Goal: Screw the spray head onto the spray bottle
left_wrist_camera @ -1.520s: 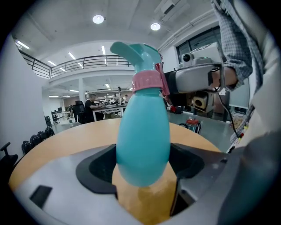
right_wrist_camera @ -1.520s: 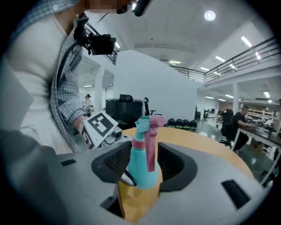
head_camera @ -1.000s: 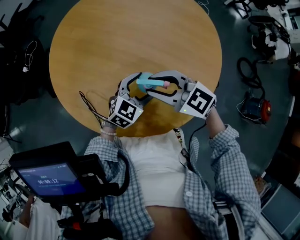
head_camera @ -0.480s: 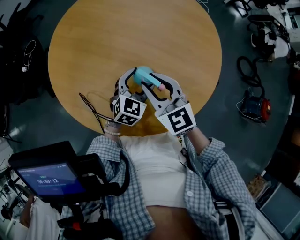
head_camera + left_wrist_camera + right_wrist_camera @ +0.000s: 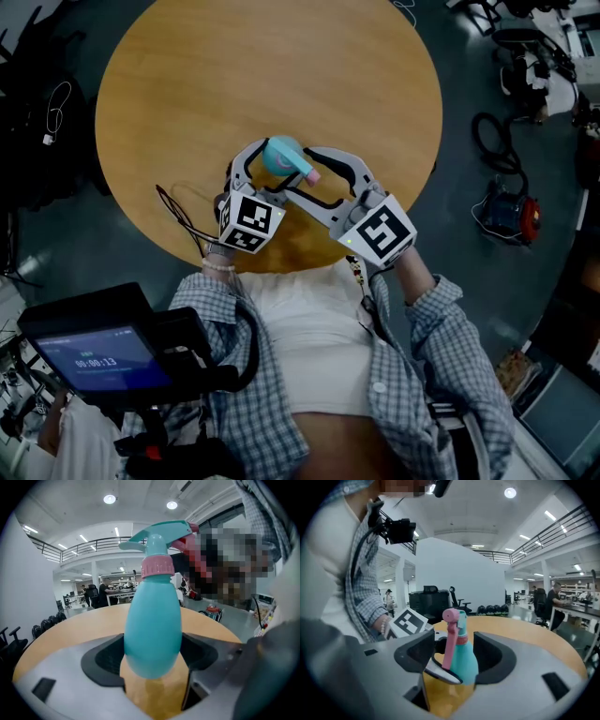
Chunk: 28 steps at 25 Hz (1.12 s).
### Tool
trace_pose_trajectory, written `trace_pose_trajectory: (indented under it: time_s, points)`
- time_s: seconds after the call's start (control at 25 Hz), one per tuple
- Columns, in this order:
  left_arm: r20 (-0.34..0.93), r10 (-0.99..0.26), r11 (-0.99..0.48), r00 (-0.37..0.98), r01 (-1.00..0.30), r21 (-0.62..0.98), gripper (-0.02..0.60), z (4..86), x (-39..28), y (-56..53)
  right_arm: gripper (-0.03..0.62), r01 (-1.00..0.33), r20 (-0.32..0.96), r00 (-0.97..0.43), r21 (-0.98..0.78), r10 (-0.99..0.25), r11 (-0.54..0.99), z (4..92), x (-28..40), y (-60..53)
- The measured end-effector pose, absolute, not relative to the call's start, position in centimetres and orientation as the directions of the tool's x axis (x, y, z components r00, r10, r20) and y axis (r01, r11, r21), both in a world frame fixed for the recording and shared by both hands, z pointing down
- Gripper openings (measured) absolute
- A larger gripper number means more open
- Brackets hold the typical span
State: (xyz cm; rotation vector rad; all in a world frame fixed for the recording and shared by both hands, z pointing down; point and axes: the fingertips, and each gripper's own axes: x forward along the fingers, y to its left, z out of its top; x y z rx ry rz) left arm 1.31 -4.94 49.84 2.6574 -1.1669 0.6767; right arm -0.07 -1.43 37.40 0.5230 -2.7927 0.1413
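A teal spray bottle (image 5: 279, 153) with a teal spray head (image 5: 161, 532) and pink collar (image 5: 157, 566) stands upright above the round wooden table (image 5: 262, 66). My left gripper (image 5: 265, 171) is shut on the bottle's body (image 5: 152, 634), one dark pad on each side. My right gripper (image 5: 300, 174) reaches in from the right at the height of the neck. Its jaws have just been opening. The pink trigger (image 5: 450, 637) and the bottle (image 5: 465, 660) sit between them, with a gap showing on the left side.
A thin black cable (image 5: 183, 214) loops over the table's near left edge. A black device with a lit screen (image 5: 103, 352) sits by the person's left side. Cables and a blue-red machine (image 5: 511, 211) lie on the floor at the right. The left gripper's marker cube (image 5: 407, 622) is close by.
The right gripper first swung in toward the person with the spray head, then swung back to the right and spread its jaws. The nozzle now points lower right. The left gripper stayed put.
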Motion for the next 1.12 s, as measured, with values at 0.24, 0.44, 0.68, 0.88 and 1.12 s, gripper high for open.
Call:
trace_pose_trajectory:
  time_s: [0.24, 0.44, 0.68, 0.88, 1.12]
  points:
    - [0.466, -0.663, -0.673, 0.585, -0.739, -0.029, 0.37, 50.0, 0.5, -5.0, 0.088, -0.382, 0.236, -0.906, -0.106, -0.35, 0.918, 34.7, 4.5, -1.7]
    - [0.464, -0.665, -0.672, 0.585, -0.74, -0.031, 0.371, 49.9, 0.6, -5.0, -0.008, -0.432, 0.357, -0.829, 0.078, -0.43, 0.898, 37.6, 5.2, -3.3]
    - [0.468, -0.666, -0.672, 0.581, -0.74, -0.038, 0.371, 50.0, 0.7, -5.2, -0.008, -0.37, 0.368, -0.855, 0.063, -0.367, 0.927, 38.4, 2.4, -1.0]
    - [0.467, -0.659, -0.685, 0.589, -0.727, -0.048, 0.371, 49.9, 1.2, -5.1, -0.008, -0.324, 0.369, -0.872, 0.055, -0.321, 0.945, 38.6, 0.6, 0.3]
    - [0.451, -0.641, -0.707, 0.621, -0.706, -0.032, 0.371, 49.6, 1.7, -4.8, -0.006, -0.297, 0.307, -0.91, -0.016, -0.278, 0.955, 37.6, 0.7, -0.2]
